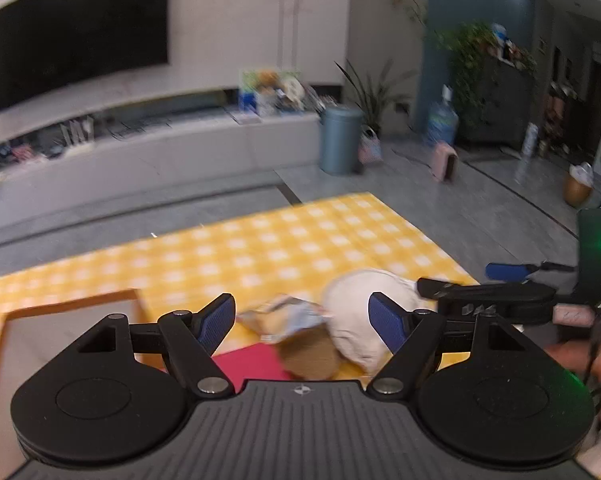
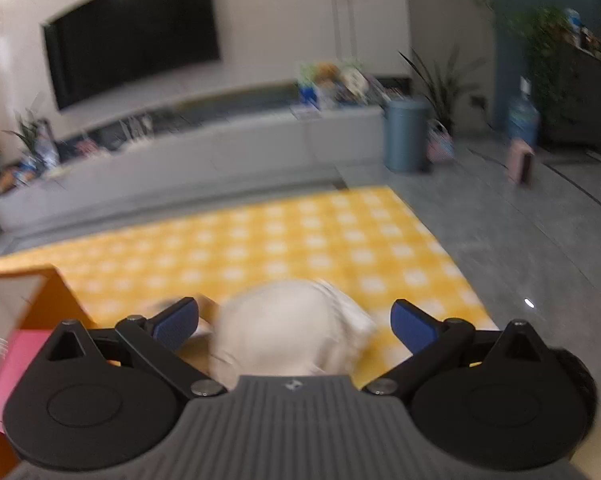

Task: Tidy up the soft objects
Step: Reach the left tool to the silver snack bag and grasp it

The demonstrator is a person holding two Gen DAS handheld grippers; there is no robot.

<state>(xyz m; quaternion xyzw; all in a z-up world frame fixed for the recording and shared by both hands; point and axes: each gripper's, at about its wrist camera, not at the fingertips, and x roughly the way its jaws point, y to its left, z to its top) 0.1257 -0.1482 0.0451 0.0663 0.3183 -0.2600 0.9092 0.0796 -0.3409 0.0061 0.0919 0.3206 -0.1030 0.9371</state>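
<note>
A cream soft bundle [image 1: 364, 312] lies on the yellow checked mat [image 1: 260, 248]. Beside it lie a crumpled pale blue and tan cloth [image 1: 284, 318], a brown round piece [image 1: 312, 354] and a red flat piece [image 1: 256, 362]. My left gripper [image 1: 302, 320] is open above the crumpled cloth and holds nothing. The right gripper [image 1: 460, 280] comes in from the right, over the cream bundle. In the right wrist view the right gripper [image 2: 294, 322] is open with the cream bundle [image 2: 288, 328] between its blue pads, apart from both.
An orange box with a grey inside [image 1: 60, 328] stands on the mat at the left; it also shows in the right wrist view [image 2: 40, 296]. Beyond the mat are a long grey TV bench [image 1: 160, 160], a blue bin [image 1: 340, 140] and grey tiled floor [image 1: 480, 208].
</note>
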